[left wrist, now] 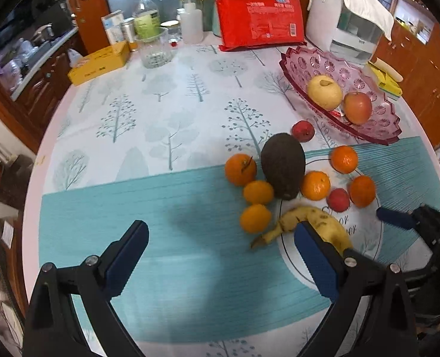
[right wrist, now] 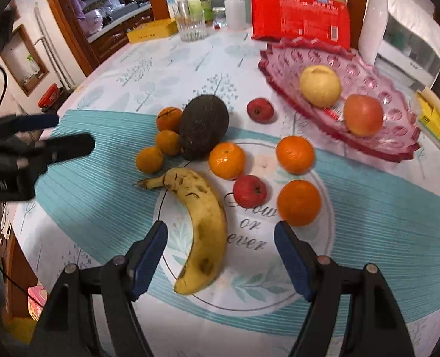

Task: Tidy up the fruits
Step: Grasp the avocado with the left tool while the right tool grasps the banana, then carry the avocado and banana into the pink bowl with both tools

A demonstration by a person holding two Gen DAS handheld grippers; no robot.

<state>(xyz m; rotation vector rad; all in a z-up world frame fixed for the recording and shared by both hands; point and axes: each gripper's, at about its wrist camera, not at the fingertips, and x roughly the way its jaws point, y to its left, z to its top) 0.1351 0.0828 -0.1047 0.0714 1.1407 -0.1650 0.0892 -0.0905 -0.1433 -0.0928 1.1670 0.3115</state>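
Observation:
A spotted banana [right wrist: 203, 226] lies on the teal mat between the fingers of my right gripper [right wrist: 221, 229], which is open, its pads clear of the fruit. Around the banana lie a dark avocado [right wrist: 203, 126], several oranges [right wrist: 299, 202] and two small red apples [right wrist: 249, 191]. A pink glass dish [right wrist: 398, 136] at the back right holds a yellow apple [right wrist: 319, 84] and a red apple [right wrist: 363, 114]. My left gripper [left wrist: 220, 227] hangs open over bare mat, left of the banana [left wrist: 324, 223] and below the avocado [left wrist: 282, 165]. The dish [left wrist: 380, 136] is far right.
Along the table's far edge stand a red package [left wrist: 258, 23], a white appliance [left wrist: 345, 17], a drinking glass [left wrist: 156, 49], bottles and a yellow box [left wrist: 101, 64]. A yellow pad [right wrist: 433, 122] lies beside the dish. The round table's edge curves close on both sides.

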